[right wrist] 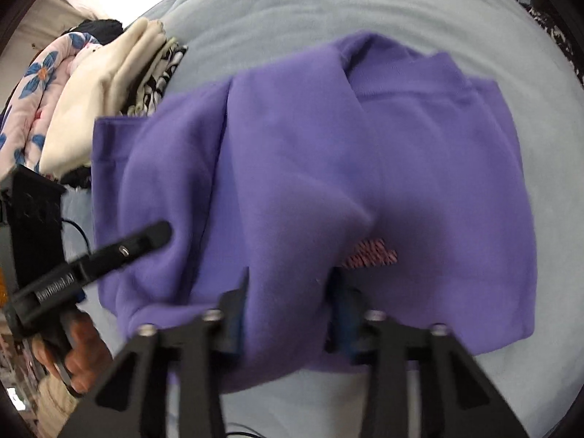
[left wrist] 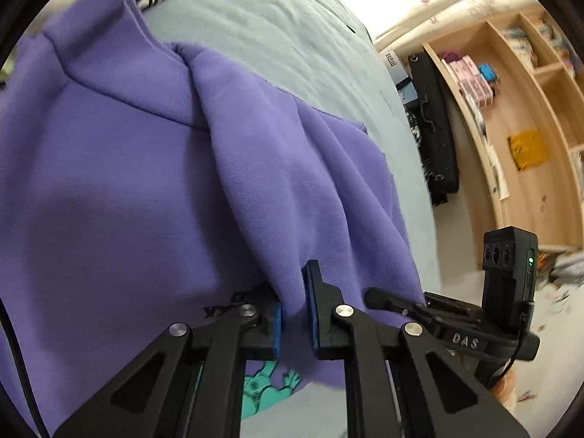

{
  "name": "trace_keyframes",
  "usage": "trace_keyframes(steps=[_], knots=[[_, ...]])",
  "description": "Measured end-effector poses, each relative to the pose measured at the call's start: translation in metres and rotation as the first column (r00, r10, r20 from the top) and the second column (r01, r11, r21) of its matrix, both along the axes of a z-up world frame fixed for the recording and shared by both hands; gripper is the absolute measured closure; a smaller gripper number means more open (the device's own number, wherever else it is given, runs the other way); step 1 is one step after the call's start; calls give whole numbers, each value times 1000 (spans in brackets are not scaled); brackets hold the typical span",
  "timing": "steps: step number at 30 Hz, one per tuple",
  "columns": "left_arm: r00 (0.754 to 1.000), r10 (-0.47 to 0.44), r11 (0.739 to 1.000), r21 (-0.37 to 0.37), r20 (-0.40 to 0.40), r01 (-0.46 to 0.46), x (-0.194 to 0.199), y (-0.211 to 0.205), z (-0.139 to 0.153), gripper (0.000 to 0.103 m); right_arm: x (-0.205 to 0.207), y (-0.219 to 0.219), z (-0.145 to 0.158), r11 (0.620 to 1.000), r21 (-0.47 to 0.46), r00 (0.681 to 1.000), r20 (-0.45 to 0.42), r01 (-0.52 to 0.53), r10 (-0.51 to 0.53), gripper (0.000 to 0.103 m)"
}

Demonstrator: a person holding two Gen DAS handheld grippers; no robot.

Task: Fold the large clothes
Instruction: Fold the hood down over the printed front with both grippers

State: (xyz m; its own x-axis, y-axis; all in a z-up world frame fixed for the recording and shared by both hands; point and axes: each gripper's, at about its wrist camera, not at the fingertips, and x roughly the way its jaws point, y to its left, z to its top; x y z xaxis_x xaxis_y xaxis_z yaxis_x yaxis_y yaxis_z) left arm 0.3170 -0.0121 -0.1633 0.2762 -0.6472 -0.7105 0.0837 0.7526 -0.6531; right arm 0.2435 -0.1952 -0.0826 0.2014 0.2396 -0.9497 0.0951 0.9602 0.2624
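Sweatshirt [left wrist: 127, 182] fold pinched in both downward-angled hand-held grippers, left [left wrist: 294, 314], right [right wrist: 288, 314].

Both wrist views look steeply down past their fingers, close over the shared purple fleece sweatshirt [left wrist: 127, 182] [right wrist: 310, 168].

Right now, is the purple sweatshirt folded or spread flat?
Partly folded: the purple sweatshirt lies on the bed with fabric doubled over its body, bunched at both grippers.
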Motion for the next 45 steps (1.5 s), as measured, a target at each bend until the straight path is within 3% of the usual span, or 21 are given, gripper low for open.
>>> trace_keyframes(steps=[5, 7, 10, 11, 14, 16, 17, 18, 22, 24, 25, 27, 33, 36, 39, 42, 45], knots=[[997, 29, 998, 58, 73, -33, -17, 12, 26, 98, -16, -30, 0, 970, 233, 995, 56, 71, -87, 84], [989, 52, 995, 77, 135, -63, -21, 16, 45, 98, -20, -33, 4, 944, 321, 986, 116, 73, -116, 85], [971, 89, 989, 98, 221, -112, -20, 23, 75, 98, -21, -23, 19, 925, 378, 963, 232, 37, -133, 87], [962, 103, 986, 101, 251, -132, -19, 26, 83, 98, -21, -20, 30, 922, 388, 945, 295, 14, -138, 87], [938, 144, 983, 64, 315, -172, -18, 35, 99, 98, -23, -13, 61, 932, 359, 837, 525, -52, -155, 87], [920, 155, 981, 58, 360, -188, -21, 36, 99, 98, -25, -13, 65, 946, 320, 772, 615, -58, -161, 87], [913, 152, 979, 69, 379, -191, -24, 36, 95, 98, -26, -12, 60, 955, 290, 757, 636, -55, -150, 87], [915, 145, 978, 84, 377, -189, -26, 35, 86, 98, -25, -10, 53, 962, 270, 757, 638, -50, -140, 87], [946, 115, 971, 165, 302, -170, -46, 37, 34, 98, -32, -11, -1, 984, 173, 859, 509, -38, -56, 85], [957, 105, 970, 184, 269, -158, -55, 41, 13, 98, -41, -17, -26, 988, 157, 904, 424, -11, -57, 78], [962, 102, 972, 178, 255, -150, -62, 42, 4, 98, -49, -26, -36, 979, 201, 913, 400, 0, -82, 73], [964, 99, 975, 170, 246, -144, -70, 43, -3, 97, -63, -38, -41, 963, 267, 916, 379, 27, -131, 73], [969, 89, 971, 197, 233, -136, -76, 40, 5, 93, -68, -40, -25, 968, 243, 935, 324, 66, -145, 65], [966, 86, 963, 228, 244, -144, -85, 44, 17, 88, -77, -34, -4, 983, 164, 923, 359, 80, -135, 64], [953, 89, 952, 255, 291, -167, -100, 43, 38, 88, -92, -21, 22, 995, 61, 881, 463, 80, -99, 64], [937, 83, 960, 227, 339, -167, -104, 37, 62, 88, -100, -3, 48, 999, 11, 829, 558, 42, -41, 64], [937, 58, 977, 173, 344, -124, -101, 24, 70, 88, -89, 20, 54, 1000, -12, 820, 572, -14, 18, 64]])
